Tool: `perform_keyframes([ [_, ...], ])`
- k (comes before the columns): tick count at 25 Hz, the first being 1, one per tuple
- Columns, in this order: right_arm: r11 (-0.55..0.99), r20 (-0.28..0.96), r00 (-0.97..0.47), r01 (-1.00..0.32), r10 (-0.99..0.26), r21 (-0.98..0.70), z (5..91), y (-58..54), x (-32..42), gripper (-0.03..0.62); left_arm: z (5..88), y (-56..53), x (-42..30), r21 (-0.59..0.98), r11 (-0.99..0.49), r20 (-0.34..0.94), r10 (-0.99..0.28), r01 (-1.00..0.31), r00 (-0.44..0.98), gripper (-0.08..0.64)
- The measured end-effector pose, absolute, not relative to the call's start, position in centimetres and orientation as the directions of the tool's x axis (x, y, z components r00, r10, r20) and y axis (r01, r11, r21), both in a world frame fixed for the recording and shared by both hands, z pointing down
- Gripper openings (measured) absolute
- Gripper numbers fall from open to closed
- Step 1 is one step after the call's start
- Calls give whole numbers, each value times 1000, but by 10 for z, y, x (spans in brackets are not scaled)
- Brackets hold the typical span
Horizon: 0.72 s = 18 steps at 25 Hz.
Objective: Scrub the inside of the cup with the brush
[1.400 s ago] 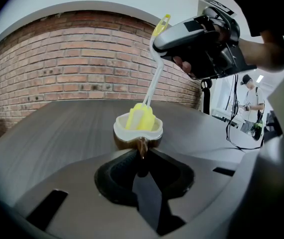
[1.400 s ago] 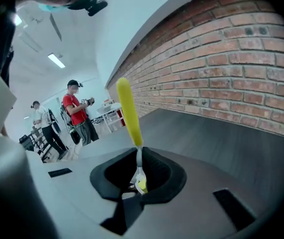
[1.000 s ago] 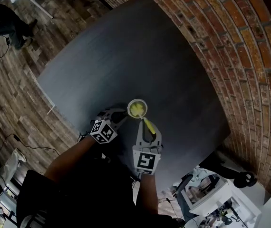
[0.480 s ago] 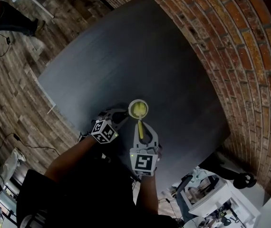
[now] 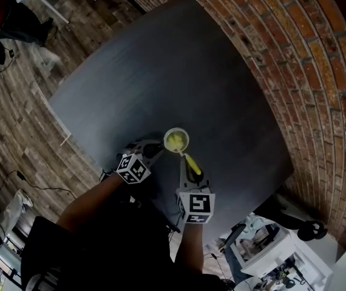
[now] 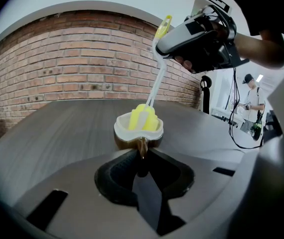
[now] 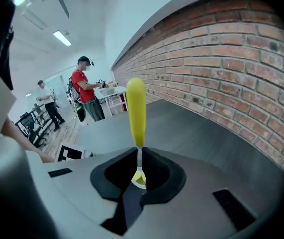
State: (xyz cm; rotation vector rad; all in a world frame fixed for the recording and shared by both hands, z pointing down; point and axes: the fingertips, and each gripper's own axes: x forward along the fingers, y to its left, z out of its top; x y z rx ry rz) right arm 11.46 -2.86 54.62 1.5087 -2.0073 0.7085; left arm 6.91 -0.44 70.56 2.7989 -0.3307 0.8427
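Note:
A small cup (image 5: 176, 140) with a white rim stands near the front edge of the dark table (image 5: 161, 71). My left gripper (image 5: 153, 148) comes at it from the left, shut on the cup's handle (image 6: 142, 147). The brush's yellow head (image 6: 144, 117) sits inside the cup (image 6: 138, 129), its thin stem slanting up to my right gripper (image 6: 197, 34). The right gripper (image 5: 190, 170) hangs just right of and above the cup, shut on the brush stem (image 7: 139, 158), with the yellow handle (image 7: 135, 111) sticking out past the jaws.
A brick wall (image 5: 306, 71) curves along the table's far and right sides. Wood plank floor (image 5: 15, 102) lies to the left. A white bench with gear (image 5: 270, 253) stands at lower right. People (image 7: 84, 86) stand in the background.
The right gripper has swung back to the right, tilting the brush handle that way while its head stays in the cup. The left gripper and cup have held still.

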Motion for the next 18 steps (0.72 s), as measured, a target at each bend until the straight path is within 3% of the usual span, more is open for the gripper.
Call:
perform_keyframes([
  [12,369,715,-69,-888,-696,273,544,-31,111,52,705,-4,70,125,-956,564,-151,-265,812,83],
  [18,454,769,-156,-871,-620,189,547,-24,92,49,705,-5,70,128,-956,562,-150,-265,813,83],
])
